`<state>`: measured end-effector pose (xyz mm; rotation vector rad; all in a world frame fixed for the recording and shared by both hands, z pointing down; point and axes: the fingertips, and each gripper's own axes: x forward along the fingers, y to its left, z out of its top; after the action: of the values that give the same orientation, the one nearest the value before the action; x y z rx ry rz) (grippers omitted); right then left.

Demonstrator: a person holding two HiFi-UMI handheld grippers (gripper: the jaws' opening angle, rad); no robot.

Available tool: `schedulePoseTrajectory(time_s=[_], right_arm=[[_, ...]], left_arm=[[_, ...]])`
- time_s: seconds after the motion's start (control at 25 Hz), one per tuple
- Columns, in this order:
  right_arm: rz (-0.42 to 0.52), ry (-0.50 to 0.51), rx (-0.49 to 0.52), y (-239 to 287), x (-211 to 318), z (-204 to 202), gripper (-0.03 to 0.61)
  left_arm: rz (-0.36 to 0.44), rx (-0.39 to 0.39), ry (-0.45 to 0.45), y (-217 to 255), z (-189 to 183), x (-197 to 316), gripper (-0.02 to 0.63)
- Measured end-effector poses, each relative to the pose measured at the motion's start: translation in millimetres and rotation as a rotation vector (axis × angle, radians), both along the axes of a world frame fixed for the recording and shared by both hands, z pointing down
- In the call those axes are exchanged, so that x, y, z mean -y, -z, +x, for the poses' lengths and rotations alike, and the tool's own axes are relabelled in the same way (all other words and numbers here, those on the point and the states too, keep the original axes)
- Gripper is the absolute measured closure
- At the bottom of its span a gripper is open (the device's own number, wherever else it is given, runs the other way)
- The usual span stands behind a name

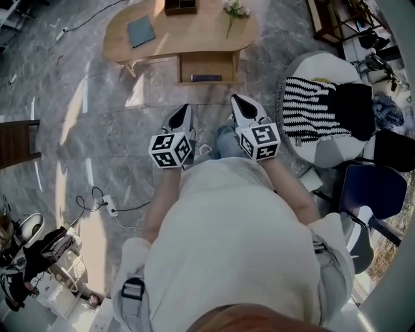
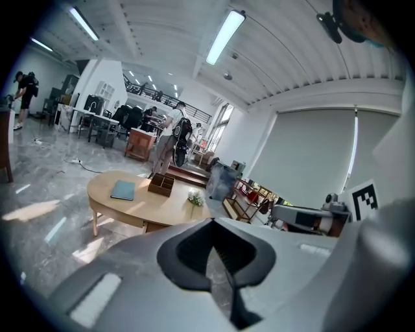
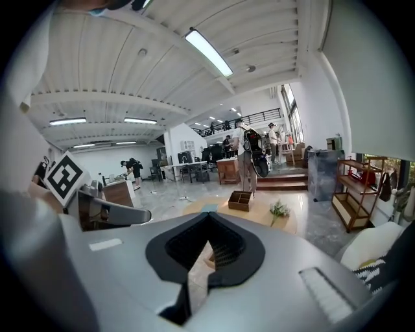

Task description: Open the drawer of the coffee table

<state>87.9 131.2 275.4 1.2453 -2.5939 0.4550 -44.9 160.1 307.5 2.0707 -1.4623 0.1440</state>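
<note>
Oval wooden coffee table (image 1: 194, 34), its drawer (image 1: 207, 63) pulled open

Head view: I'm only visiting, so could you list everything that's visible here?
coffee table: one, light wood, oval, top of the view
drawer: one, wood, sticking out on the table's near side
book: one, blue-grey, on the table's left part
organiser box: one, dark wood, at the table's far edge
flower sprig: one, white and green, on the table's right part
soft seat: one, white, at right
striped cloth: one, black and white, on the seat
chair: one, dark blue, lower right
power strip: one, white, on the floor at left
left gripper: one, grey and black, shut, empty
right gripper: one, grey and black, shut, empty
</note>
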Motion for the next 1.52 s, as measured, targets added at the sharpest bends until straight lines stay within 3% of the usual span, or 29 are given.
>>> schedulePoseTrajectory(time_s=[1.52], right_arm=[[0.029,0.027,0.017,14.0,-13.8,-16.2,0.581]], left_arm=[[0.033,-0.034,0.031,17.3,-13.9,-3.3,0.615]])
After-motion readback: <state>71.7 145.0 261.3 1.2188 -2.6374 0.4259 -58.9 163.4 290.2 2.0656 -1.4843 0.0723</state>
